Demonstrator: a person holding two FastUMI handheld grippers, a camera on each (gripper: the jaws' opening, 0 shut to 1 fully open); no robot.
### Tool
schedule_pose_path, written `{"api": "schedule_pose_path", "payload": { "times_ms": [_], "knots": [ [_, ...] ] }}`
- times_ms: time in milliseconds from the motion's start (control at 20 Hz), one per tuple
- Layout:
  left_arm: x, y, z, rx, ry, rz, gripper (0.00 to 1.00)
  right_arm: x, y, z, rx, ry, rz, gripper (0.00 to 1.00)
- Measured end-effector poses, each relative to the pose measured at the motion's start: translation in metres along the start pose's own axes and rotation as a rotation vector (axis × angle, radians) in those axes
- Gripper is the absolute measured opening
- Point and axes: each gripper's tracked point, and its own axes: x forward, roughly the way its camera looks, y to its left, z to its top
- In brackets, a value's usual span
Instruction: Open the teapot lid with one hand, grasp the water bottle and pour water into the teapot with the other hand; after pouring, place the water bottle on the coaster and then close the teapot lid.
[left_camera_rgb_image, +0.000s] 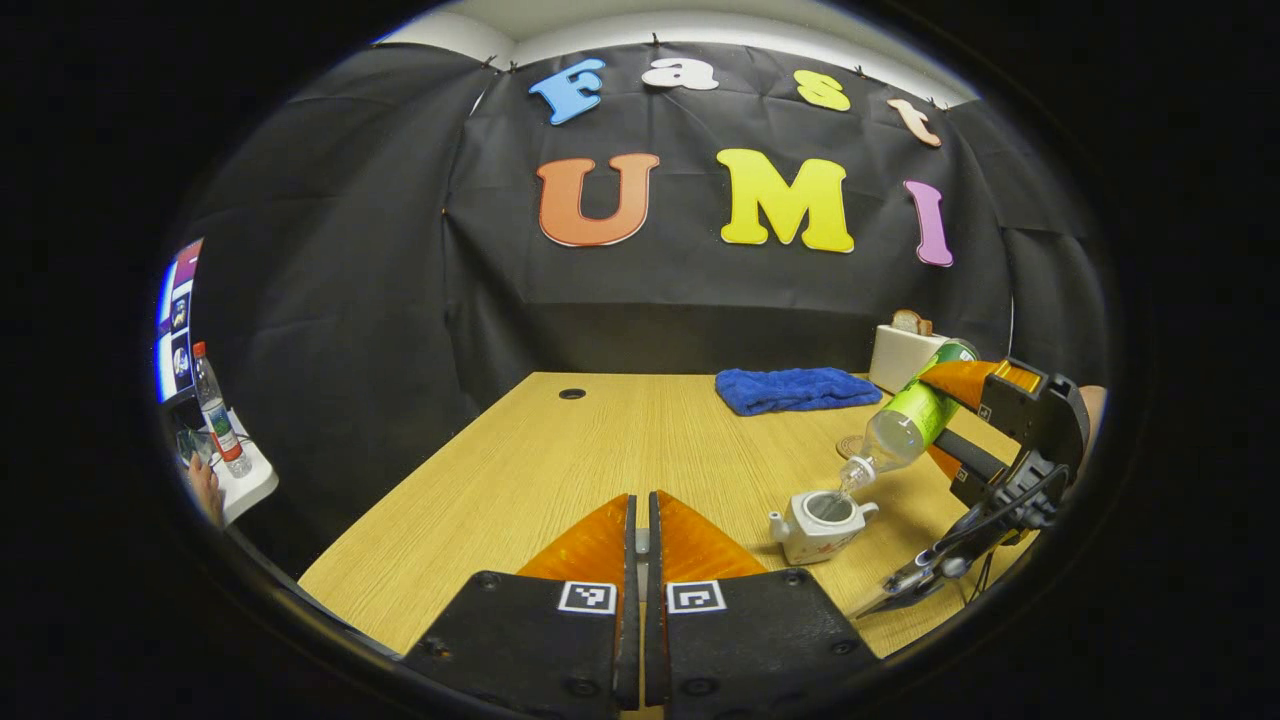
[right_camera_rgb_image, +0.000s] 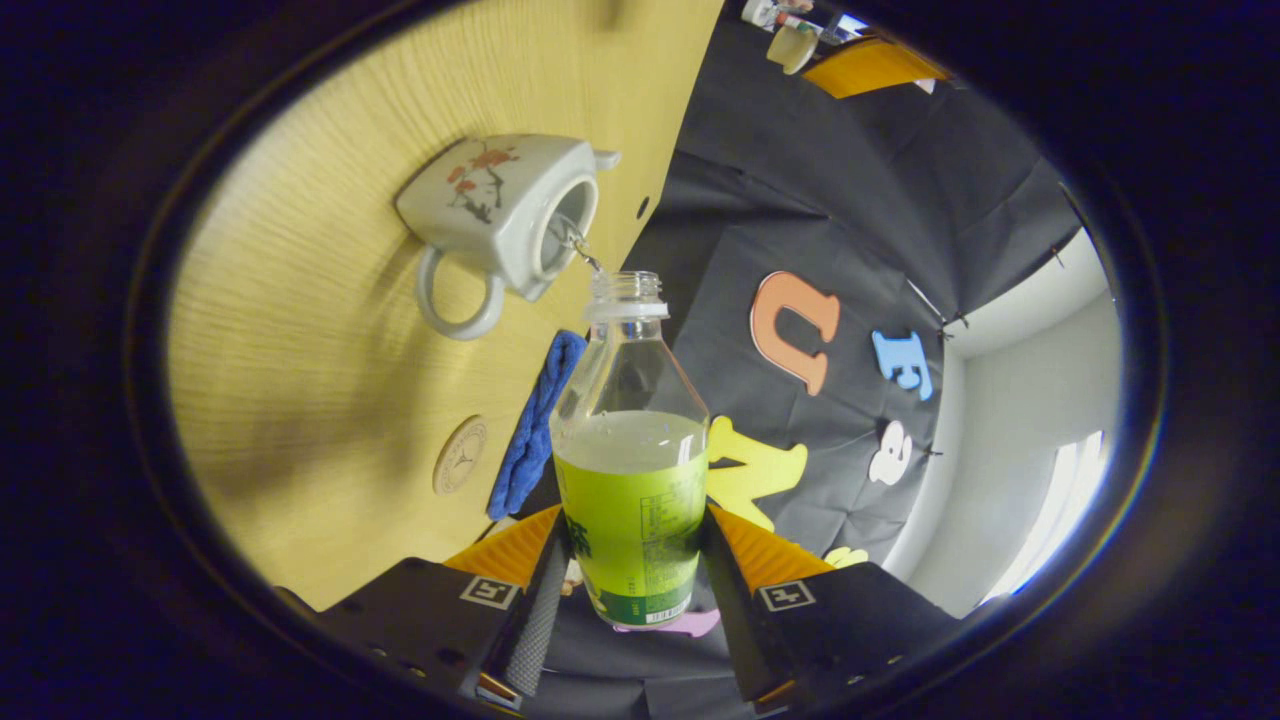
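A white teapot (left_camera_rgb_image: 818, 525) with a flower print (right_camera_rgb_image: 500, 205) stands open on the wooden table (left_camera_rgb_image: 560, 480). My right gripper (right_camera_rgb_image: 630, 520) is shut on the green-labelled water bottle (right_camera_rgb_image: 630, 470). The bottle (left_camera_rgb_image: 912, 420) is tilted neck-down over the teapot's mouth, and a thin stream of water runs in. My left gripper (left_camera_rgb_image: 640, 510) is held up to the left of the pot, fingers almost together on a pale sliver. In the right gripper view the left gripper (right_camera_rgb_image: 850, 60) holds the pale teapot lid (right_camera_rgb_image: 792, 45). A round coaster (right_camera_rgb_image: 460, 455) lies beyond the pot (left_camera_rgb_image: 850, 445).
A folded blue towel (left_camera_rgb_image: 795, 388) lies at the back of the table, beside a white box (left_camera_rgb_image: 905, 355). The table has a small round hole (left_camera_rgb_image: 572, 393). At far left, another bottle (left_camera_rgb_image: 215, 410) stands on a white ledge by a person's hand (left_camera_rgb_image: 205, 490).
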Motion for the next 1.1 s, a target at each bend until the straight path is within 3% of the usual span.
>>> {"api": "schedule_pose_path", "payload": {
  "times_ms": [450, 1100],
  "knots": [
    [0.000, -0.001, -0.001, 0.000, -0.007, -0.007, 0.05, -0.001, -0.020, 0.003, -0.107, -0.013, -0.104, 0.72],
    [-0.005, -0.015, 0.008, -0.007, -0.026, -0.044, 0.05, -0.005, -0.034, 0.013, -0.169, -0.054, -0.211, 0.72]
  ]
}}
